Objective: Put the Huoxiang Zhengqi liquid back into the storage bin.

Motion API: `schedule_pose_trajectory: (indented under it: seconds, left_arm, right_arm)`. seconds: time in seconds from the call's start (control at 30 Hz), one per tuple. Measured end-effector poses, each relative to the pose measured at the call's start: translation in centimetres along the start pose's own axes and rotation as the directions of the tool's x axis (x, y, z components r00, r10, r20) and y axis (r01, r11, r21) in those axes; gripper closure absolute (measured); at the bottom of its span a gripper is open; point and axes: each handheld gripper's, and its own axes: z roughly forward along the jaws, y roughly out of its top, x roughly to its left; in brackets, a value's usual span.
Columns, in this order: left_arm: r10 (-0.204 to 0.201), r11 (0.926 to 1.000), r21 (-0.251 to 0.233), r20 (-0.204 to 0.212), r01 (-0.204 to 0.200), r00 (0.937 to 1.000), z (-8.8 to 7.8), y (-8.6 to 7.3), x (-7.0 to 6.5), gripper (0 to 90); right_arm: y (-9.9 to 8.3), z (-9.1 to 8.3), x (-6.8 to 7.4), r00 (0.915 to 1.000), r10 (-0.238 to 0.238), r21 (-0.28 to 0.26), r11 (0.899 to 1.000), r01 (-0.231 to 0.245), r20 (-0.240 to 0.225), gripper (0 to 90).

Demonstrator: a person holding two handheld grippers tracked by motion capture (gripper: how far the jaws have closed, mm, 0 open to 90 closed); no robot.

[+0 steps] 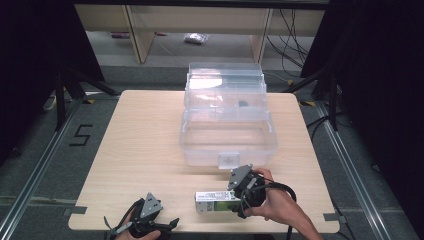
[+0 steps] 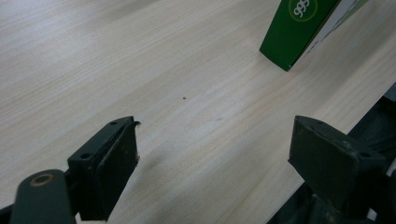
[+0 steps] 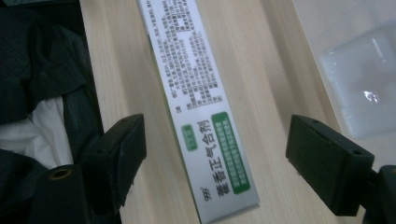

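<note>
A long white and green medicine box (image 1: pixel 216 201) lies flat on the wooden table (image 1: pixel 145 140) near its front edge. My right gripper (image 1: pixel 239 199) sits at the box's right end. In the right gripper view the box (image 3: pixel 201 102) runs lengthwise between the two jaws, with a gap on each side, so my right gripper (image 3: pixel 217 154) is open and its pads touch nothing. My left gripper (image 1: pixel 167 223) rests at the table's front edge, left of the box. It (image 2: pixel 212 149) stands open over bare wood, with the box's green end (image 2: pixel 299 28) farther off.
A clear plastic box (image 1: pixel 227 137) with its lid raised stands in the middle of the table, just behind the medicine box. Its front latch (image 1: pixel 229 159) faces me. Dark stands and cables flank the table.
</note>
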Motion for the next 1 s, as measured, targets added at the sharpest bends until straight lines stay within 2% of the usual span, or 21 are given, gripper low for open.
schedule_pose_trajectory:
  seconds: [0.03, 0.1, 0.13, 0.17, 0.23, 0.27, 0.3, 0.37, 0.4, 0.43, 0.47, 0.57, 0.63, 0.7, 0.73, 0.77, 0.8, 0.83, 0.9, 0.97, 1.0]
  left_arm:
    - [-0.001, 1.0, 0.001, 0.001, 0.001, 1.0, 0.0, 0.0, 0.0, 14.9]
    - [-0.002, 1.0, 0.004, 0.002, 0.002, 1.0, 0.0, 0.0, 0.0, 14.8]
    - [0.0, 1.0, 0.002, -0.002, 0.0, 1.0, 0.0, 0.0, 0.0, 14.9]
    - [-0.012, 0.9999, -0.008, 0.0, 0.012, 0.9999, 0.0, 0.0, -0.1, 14.9]
    - [-0.003, 1.0, 0.001, 0.0, 0.003, 1.0, 0.0, 0.0, 0.0, 14.9]
    - [-0.002, 1.0, 0.004, 0.0, 0.002, 1.0, 0.0, 0.0, 0.0, 14.9]
    - [-0.002, 1.0, 0.004, 0.0, 0.002, 1.0, 0.0, 0.0, 0.0, 14.9]
    - [-0.012, 0.9999, -0.01, 0.0, 0.012, 0.9999, 0.0, 0.0, -0.1, 14.9]
    - [-0.001, 1.0, 0.0, -0.001, 0.001, 1.0, 0.0, 0.0, 0.0, 14.9]
    - [-0.001, 1.0, 0.0, -0.001, 0.001, 1.0, 0.0, 0.0, 0.0, 14.8]
    - [-0.003, 1.0, 0.003, 0.0, 0.003, 1.0, 0.0, 0.0, 0.0, 14.9]
    - [-0.012, 0.9999, -0.01, 0.001, 0.012, 0.9999, 0.0, 0.0, -0.1, 14.9]
    - [0.0, 1.0, 0.004, 0.002, 0.0, 1.0, 0.0, 0.0, 0.0, 14.9]
    - [-0.012, 0.9999, -0.006, 0.002, 0.012, 0.9999, 0.0, 0.0, -0.1, 14.9]
    - [-0.011, 0.9999, -0.009, 0.002, 0.011, 0.9999, 0.0, 0.0, -0.1, 14.8]
    - [-0.011, 0.9999, -0.008, 0.002, 0.011, 0.9999, 0.0, 0.0, -0.1, 14.8]
    - [-0.011, 0.9999, -0.006, 0.003, 0.011, 0.9999, 0.0, 0.0, -0.1, 14.9]
    - [-0.011, 0.9999, -0.006, 0.003, 0.011, 0.9999, 0.0, 0.0, -0.1, 14.8]
    - [-0.01, 0.9999, -0.005, 0.003, 0.01, 0.9999, 0.0, 0.0, -0.1, 14.9]
    - [-0.011, 0.9999, -0.007, 0.003, 0.011, 0.9999, 0.0, 0.0, -0.1, 14.9]
    - [0.0, 1.0, 0.006, 0.001, 0.0, 1.0, 0.0, 0.0, 0.0, 14.9]
  right_arm:
    - [0.2, 0.2, 0.0, 0.9998, -0.018, 0.002, 1.0, 0.018, -0.011, 21.7]
    - [0.4, 0.4, 0.1, 0.9998, -0.012, 0.014, 1.0, 0.012, -0.017, 22.4]
    - [0.5, 0.5, 0.0, 0.999, -0.039, 0.013, 0.999, 0.039, -0.022, 22.4]
    - [0.6, 0.6, 0.1, 0.9993, -0.034, 0.017, 0.999, 0.035, -0.017, 22.6]
    - [0.8, 0.8, 0.1, 0.9993, -0.022, 0.034, 0.999, 0.023, -0.031, 23.5]
    - [0.9, 1.0, 0.0, 0.9988, -0.044, 0.032, 0.998, 0.044, -0.023, 23.9]
    - [1.0, 1.1, 0.2, 0.9992, -0.029, 0.044, 0.999, 0.03, -0.029, 24.4]
    - [1.1, 1.2, 0.2, 0.9988, -0.032, 0.052, 0.998, 0.034, -0.038, 24.8]
    - [1.3, 1.7, -0.1, 0.9967, -0.07, 0.055, 0.996, 0.072, -0.043, 25.6]
    - [1.3, 1.7, 0.1, 0.998, -0.044, 0.067, 0.997, 0.047, -0.046, 26.0]
    - [1.4, 1.9, -0.1, 0.9969, -0.063, 0.067, 0.996, 0.066, -0.047, 26.3]
    - [1.5, 2.2, 0.1, 0.9982, -0.037, 0.094, 0.995, 0.041, -0.048, 27.6]
    - [1.6, 2.4, -0.1, 0.9968, -0.054, 0.096, 0.994, 0.06, -0.058, 28.3]
    - [1.7, 2.5, -0.1, 0.9963, -0.068, 0.094, 0.993, 0.073, -0.053, 29.0]
    - [1.8, 2.7, 0.0, 0.9964, -0.072, 0.117, 0.99, 0.077, -0.045, 30.4]
    - [1.8, 2.7, 0.1, 0.9965, -0.065, 0.115, 0.991, 0.07, -0.053, 31.1]
    - [1.8, 2.7, 0.3, 0.9983, -0.036, 0.134, 0.99, 0.041, -0.045, 31.6]
    - [1.8, 2.7, 0.3, 0.9983, -0.036, 0.134, 0.99, 0.041, -0.045, 31.6]
    - [2.0, 3.0, 0.1, 0.9942, -0.091, 0.131, 0.987, 0.098, -0.058, 34.0]
    - [2.0, 3.0, 0.3, 0.9969, -0.057, 0.147, 0.987, 0.065, -0.053, 35.4]
    - [2.1, 3.1, 0.1, 0.9931, -0.098, 0.14, 0.984, 0.106, -0.064, 35.9]
